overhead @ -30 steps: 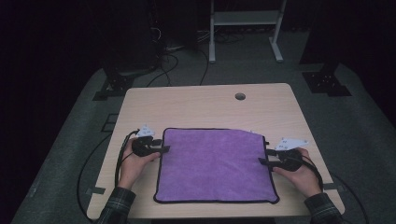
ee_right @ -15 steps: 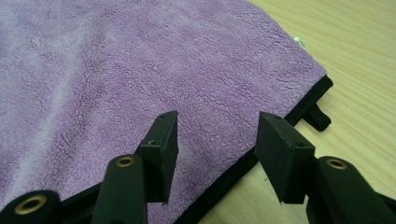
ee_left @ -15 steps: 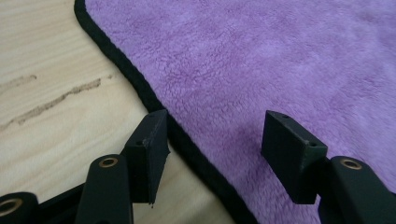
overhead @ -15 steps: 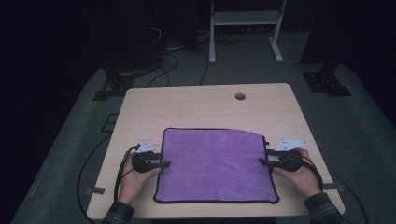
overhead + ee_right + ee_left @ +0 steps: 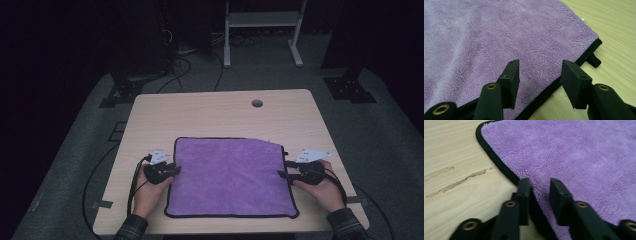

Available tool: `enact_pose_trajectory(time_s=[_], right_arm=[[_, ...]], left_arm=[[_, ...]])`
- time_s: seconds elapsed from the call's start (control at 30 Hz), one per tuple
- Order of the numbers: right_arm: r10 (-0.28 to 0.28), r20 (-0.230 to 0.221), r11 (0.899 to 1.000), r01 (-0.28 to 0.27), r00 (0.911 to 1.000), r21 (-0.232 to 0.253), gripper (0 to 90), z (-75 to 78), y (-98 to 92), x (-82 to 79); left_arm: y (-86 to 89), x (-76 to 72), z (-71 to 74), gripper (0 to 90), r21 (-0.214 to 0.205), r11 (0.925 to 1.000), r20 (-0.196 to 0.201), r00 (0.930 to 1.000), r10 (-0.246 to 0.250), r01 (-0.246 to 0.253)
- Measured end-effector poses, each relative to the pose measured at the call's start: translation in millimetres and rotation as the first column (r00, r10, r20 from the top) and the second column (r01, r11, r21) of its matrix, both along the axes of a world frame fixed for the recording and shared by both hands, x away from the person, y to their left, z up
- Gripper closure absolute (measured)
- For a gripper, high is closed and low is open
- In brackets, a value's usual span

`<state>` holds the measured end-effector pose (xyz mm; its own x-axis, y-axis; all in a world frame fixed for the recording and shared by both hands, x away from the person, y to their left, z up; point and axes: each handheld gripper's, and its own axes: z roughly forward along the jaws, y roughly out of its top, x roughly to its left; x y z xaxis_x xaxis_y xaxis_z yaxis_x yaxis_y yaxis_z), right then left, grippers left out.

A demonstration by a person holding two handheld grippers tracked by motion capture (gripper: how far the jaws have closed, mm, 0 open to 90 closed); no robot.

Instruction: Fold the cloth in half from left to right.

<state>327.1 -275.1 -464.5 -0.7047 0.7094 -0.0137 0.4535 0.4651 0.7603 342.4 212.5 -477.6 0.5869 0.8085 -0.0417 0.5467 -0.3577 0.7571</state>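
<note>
Looking down, I see the purple cloth [image 5: 231, 176] lying flat between my two tongs. It is soft, light and floppy, so I grab its black edge. My left tongs [image 5: 539, 192] have just been closing and pinch a raised bit of that edge. My right tongs [image 5: 539, 75] sit wide apart over the other edge.

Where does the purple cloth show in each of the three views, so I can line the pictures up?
High view: the purple cloth lies flat on the near half of the table, between the two grippers.
Left gripper view: it covers the upper right, its edge between the jaws.
Right gripper view: it covers the left and centre, its edge between the open jaws.
Shared landmark: the cloth's black border.
</note>
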Motion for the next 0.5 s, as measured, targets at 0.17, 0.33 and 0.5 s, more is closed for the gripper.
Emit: enact_pose_trajectory(time_s=[0.17,0.33,0.5], right_arm=[[0.002,0.004,1.0,-0.002,1.0,0.006,49.1,0.4,-0.3,-0.7],[0.001,0.008,1.0,-0.001,1.0,0.01,48.4,1.1,-0.8,-0.9],[0.001,0.022,1.0,-0.002,0.9997,0.019,44.7,2.2,-0.2,-0.7]], left_arm=[[-1.8,0.8,0.3,82.6,-0.05,0.9984,-0.043,0.9988,0.024,-0.026],[-0.5,3.5,3.3,85.9,-0.066,0.9973,-0.087,0.9959,0.026,-0.032],[7.5,4.6,5.7,85.9,-0.085,0.9957,-0.096,0.9949,0.03,-0.038]])
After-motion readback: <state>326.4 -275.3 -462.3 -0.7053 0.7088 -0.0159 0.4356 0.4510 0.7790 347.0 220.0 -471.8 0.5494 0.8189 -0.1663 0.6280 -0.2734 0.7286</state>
